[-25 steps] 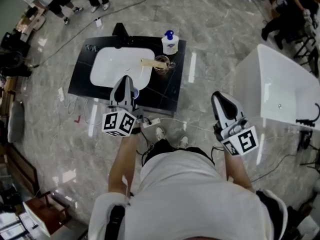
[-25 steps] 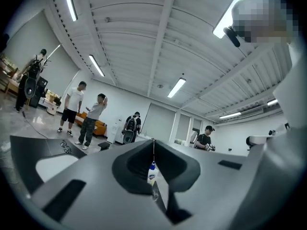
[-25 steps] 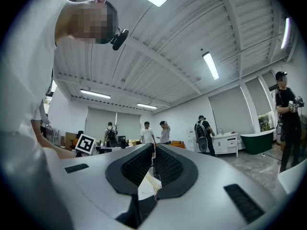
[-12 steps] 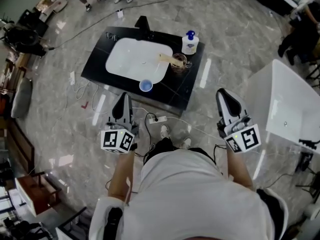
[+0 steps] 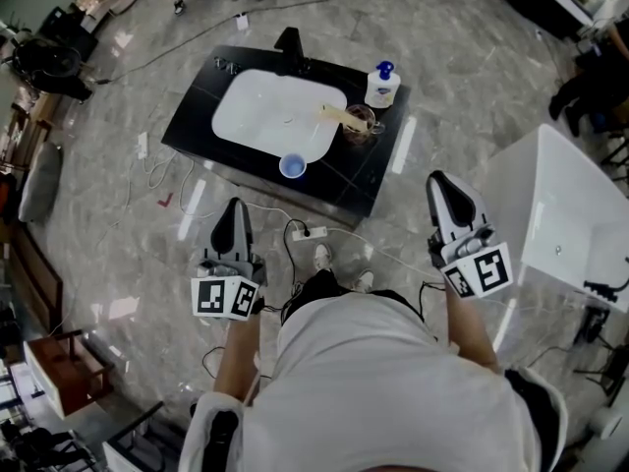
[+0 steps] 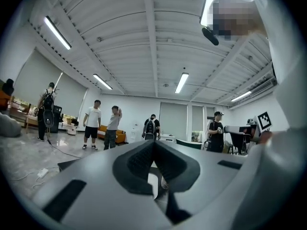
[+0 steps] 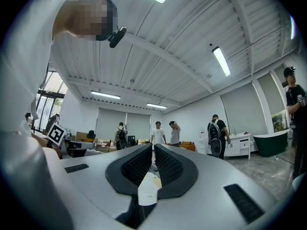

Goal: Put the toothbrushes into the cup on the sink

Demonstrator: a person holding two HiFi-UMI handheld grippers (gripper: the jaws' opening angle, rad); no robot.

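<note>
Standing apart from the sink (image 5: 263, 116), you hold the left tool (image 5: 236, 205) and right tool (image 5: 440, 177) both closed, gripping nothing.

Countertop (image 5: 366, 187): a black slab standing on the grey marble floor (image 5: 118, 244).
Basin (image 5: 265, 116): white, sunk into the countertop's left and middle part.
Tap (image 5: 289, 47): black, at the middle of the far edge.
Soap bottle (image 5: 382, 87): white with a blue pump, upright at the far right corner.
Glass cup (image 5: 358, 124): just beside the basin's right rim, near the soap bottle; a pale toothbrush (image 5: 332, 115) leans out of it over the basin.
Blue cup (image 5: 292, 167): upright at the basin's near rim.
</note>
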